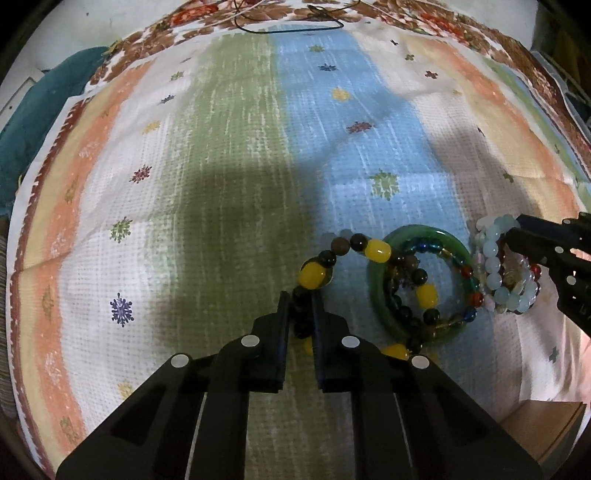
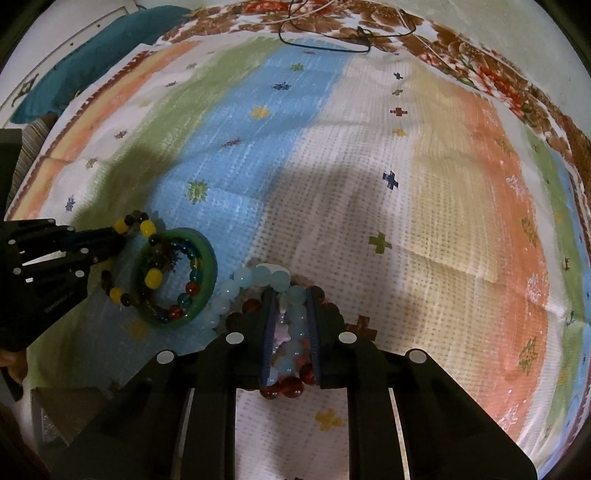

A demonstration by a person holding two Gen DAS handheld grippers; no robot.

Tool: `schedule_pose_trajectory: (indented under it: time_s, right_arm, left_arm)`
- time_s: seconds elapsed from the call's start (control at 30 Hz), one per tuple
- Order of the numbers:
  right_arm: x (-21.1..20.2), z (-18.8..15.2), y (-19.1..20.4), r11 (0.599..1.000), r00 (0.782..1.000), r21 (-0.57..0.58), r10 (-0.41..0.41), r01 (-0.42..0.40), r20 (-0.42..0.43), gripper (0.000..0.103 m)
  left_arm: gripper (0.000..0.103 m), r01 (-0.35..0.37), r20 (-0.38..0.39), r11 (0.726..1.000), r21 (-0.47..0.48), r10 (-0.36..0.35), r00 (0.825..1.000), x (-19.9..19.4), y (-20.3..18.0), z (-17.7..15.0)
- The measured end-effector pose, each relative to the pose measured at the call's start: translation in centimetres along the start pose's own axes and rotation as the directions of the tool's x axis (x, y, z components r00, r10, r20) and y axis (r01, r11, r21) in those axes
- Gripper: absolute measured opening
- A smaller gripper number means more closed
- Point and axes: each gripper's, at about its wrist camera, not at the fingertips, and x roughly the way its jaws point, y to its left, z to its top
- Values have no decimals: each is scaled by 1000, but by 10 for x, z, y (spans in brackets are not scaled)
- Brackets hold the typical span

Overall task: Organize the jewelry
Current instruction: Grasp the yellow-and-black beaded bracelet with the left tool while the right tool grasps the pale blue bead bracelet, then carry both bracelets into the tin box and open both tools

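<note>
While both grippers point steeply down at the striped cloth (image 1: 229, 155), each is clenched on a string of beads. The left gripper (image 1: 300, 295) pinches the yellow-and-dark bead bracelet (image 1: 376, 250) between its narrow pads, with dark beads squeezed in the slot and the rest of the string looping away to the right, across the green bangle (image 1: 376, 291). That bangle lies flat on the blue stripe, and a strand of multicoloured glass beads (image 1: 471, 299) curls inside it. Just beside the bangle's right rim sits a bunch of pale blue beads (image 1: 491, 258) mixed with red ones. The right gripper (image 2: 291, 295) grips this bunch, pale blue and pink beads packed between its pads, dark red beads (image 2: 282, 389) spilling out below. All the jewelry lies toward the cloth's near edge, around the middle of its width; a thin dark cord (image 1: 295, 26) lies at the far edge.
</note>
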Motion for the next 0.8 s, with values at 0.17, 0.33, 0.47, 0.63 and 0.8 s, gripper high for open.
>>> schedule_pose_trajectory:
  time_s: [0.17,0.33,0.47,0.63,0.8]
  right_arm:
    - [-8,1,-2,1000,1000,8,-12,11,18,11]
    - [-14,-2,-4,1000,1000,15,-17,17,23,11]
    - [-25,-3,-5,1000,999,19,-16,15,40,11]
    - [-42,-8,-4,1000,998,26,-10,8,61,11]
    - [-55,-12,-5,999,997,36,-11,8,78,11]
  left_arm:
    - [10,12,13,1000,-11,-12,1000,-9,2,-2]
    - [10,15,30,1000,-14,-15,999,-21,-1,-3]
    - [9,30,52,999,-10,-30,998,-35,-5,-3]
    - [9,43,80,999,-7,-42,996,-55,-11,-3]
    - [9,57,106,998,-12,-55,993,-74,-15,-2]
